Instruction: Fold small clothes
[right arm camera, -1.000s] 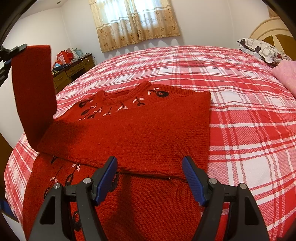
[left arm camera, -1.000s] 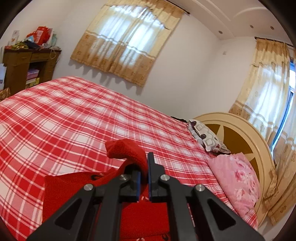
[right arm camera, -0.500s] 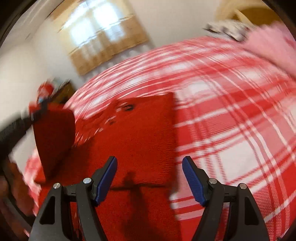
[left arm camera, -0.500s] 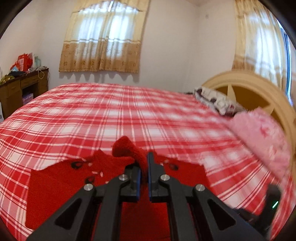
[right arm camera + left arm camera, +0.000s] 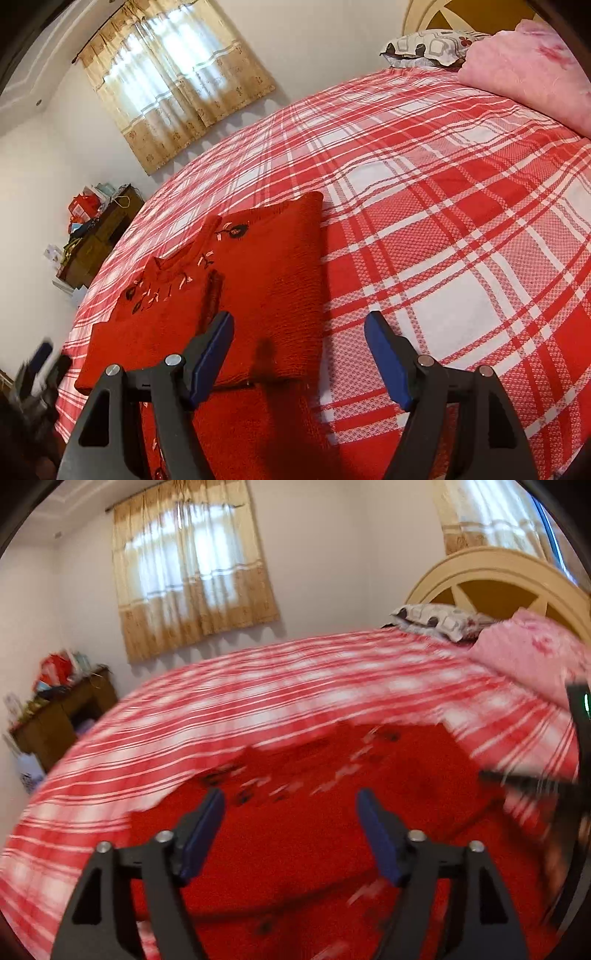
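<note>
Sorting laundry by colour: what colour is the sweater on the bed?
Red, with small dark and pale flower motifs near the collar, on the sweater; clearest in the right wrist view.

the sweater (image 5: pixel 266 291) is showing deep red, with small black and pale pink flower stitching around its neckline at about ten o'clock. the bedsheet (image 5: pixel 461 229) is running in red and white plaid. at one o'clock a pink blanket (image 5: pixel 532 62) is lying beside a grey, white and brown patterned pillow (image 5: pixel 428 46). the curtain (image 5: pixel 177 81) is glowing tan and gold. both grippers are wearing blue pads (image 5: pixel 212 354) on black frames.
</note>
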The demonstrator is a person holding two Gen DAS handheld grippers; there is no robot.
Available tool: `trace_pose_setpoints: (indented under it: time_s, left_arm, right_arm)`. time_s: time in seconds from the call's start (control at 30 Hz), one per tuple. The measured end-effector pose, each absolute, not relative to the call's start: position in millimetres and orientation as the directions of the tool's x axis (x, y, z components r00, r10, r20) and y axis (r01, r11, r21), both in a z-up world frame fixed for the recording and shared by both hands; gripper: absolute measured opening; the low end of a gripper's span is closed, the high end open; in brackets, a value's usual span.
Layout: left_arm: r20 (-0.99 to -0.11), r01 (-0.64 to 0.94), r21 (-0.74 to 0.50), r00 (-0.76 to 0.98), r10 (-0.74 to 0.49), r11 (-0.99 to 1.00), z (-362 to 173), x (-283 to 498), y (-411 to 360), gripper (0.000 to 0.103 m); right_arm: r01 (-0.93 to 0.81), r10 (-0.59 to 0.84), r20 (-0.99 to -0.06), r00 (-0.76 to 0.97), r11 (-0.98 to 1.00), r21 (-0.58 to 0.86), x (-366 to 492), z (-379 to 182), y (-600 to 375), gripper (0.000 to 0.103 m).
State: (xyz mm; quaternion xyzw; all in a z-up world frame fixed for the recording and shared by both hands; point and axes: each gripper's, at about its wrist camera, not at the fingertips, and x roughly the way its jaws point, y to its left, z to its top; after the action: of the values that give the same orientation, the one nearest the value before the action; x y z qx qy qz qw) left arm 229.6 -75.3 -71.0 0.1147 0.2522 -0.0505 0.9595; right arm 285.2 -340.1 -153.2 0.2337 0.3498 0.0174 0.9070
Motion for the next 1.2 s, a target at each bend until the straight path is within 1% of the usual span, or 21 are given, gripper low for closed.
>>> trace_pose_setpoints:
  time_s: [0.13, 0.2, 0.23, 0.33, 0.4, 0.5, 0.57, 0.63, 0.67, 0.9, 0.97, 1.0, 1.07, 1.13, 1.2]
  left_arm:
    - [-0.477, -0.028, 0.336, 0.856, 0.196, 0.941, -92.1, 209.1, -17.0, 0.084]
    - [-0.513, -0.090, 0.341, 0.816, 0.265, 0.936, -103.8, 208.8, 11.1, 0.084]
    - [-0.551, -0.114, 0.325, 0.784, 0.286, 0.939, -111.3, 210.7, 27.1, 0.084]
    - [-0.629, -0.142, 0.210, 0.738, 0.245, 0.967, -120.4, 212.6, 58.4, 0.084]
    - [-0.644, -0.140, 0.161, 0.735, 0.211, 0.977, -119.3, 215.0, 61.9, 0.084]
    - [-0.637, -0.117, 0.112, 0.753, 0.162, 0.987, -113.8, 216.4, 57.6, 0.086]
    - [-0.652, -0.101, 0.117, 0.742, 0.154, 0.988, -118.4, 223.4, 54.9, 0.089]
    - [-0.693, -0.081, 0.122, 0.707, 0.143, 0.989, -126.7, 233.5, 52.0, 0.089]
    - [-0.697, -0.081, 0.114, 0.704, 0.137, 0.990, -130.3, 233.4, 54.5, 0.089]
    - [-0.693, -0.096, 0.085, 0.709, 0.128, 0.992, -126.4, 234.8, 56.4, 0.089]
    - [-0.694, -0.093, 0.034, 0.714, 0.091, 0.995, -120.4, 228.6, 59.2, 0.089]
    - [-0.686, -0.071, 0.016, 0.725, 0.063, 0.997, -116.4, 222.0, 57.1, 0.094]
    - [-0.670, -0.064, 0.036, 0.739, 0.072, 0.997, -115.5, 217.1, 54.4, 0.103]
    - [-0.666, -0.064, 0.060, 0.741, 0.087, 0.996, -119.5, 220.5, 53.8, 0.103]
    - [-0.681, -0.078, 0.047, 0.727, 0.089, 0.996, -123.7, 230.7, 59.1, 0.103]
  right_arm:
    - [0.115, 0.206, -0.619, 0.757, 0.892, 0.438, 284.2, -153.0, -337.7, 0.074]
    - [0.108, 0.212, -0.616, 0.759, 0.892, 0.440, 283.6, -153.0, -337.3, 0.074]
    - [0.107, 0.213, -0.615, 0.759, 0.891, 0.442, 283.1, -153.4, -337.5, 0.074]
    - [0.110, 0.214, -0.615, 0.759, 0.889, 0.445, 281.8, -154.2, -337.8, 0.074]
    - [0.114, 0.215, -0.619, 0.756, 0.887, 0.448, 281.7, -155.2, -338.4, 0.074]
    - [0.118, 0.215, -0.615, 0.758, 0.883, 0.454, 279.7, -155.3, -339.2, 0.074]
    - [0.119, 0.216, -0.617, 0.757, 0.883, 0.455, 279.9, -155.7, -339.1, 0.074]
    - [0.119, 0.219, -0.623, 0.751, 0.883, 0.454, 281.0, -156.3, -338.6, 0.074]
    - [0.117, 0.221, -0.625, 0.749, 0.884, 0.453, 281.5, -156.5, -338.0, 0.074]
    - [0.094, 0.241, -0.624, 0.743, 0.886, 0.454, 281.8, -157.5, -335.6, 0.074]
    - [0.095, 0.240, -0.624, 0.744, 0.886, 0.453, 281.5, -157.5, -335.5, 0.074]
    - [0.095, 0.239, -0.625, 0.743, 0.887, 0.452, 281.4, -157.5, -335.7, 0.074]
    - [0.100, 0.233, -0.627, 0.743, 0.888, 0.448, 280.7, -157.0, -335.0, 0.074]
    - [0.104, 0.228, -0.623, 0.748, 0.887, 0.449, 279.1, -156.4, -335.7, 0.074]
    - [0.109, 0.226, -0.616, 0.754, 0.883, 0.456, 277.7, -156.5, -338.2, 0.074]
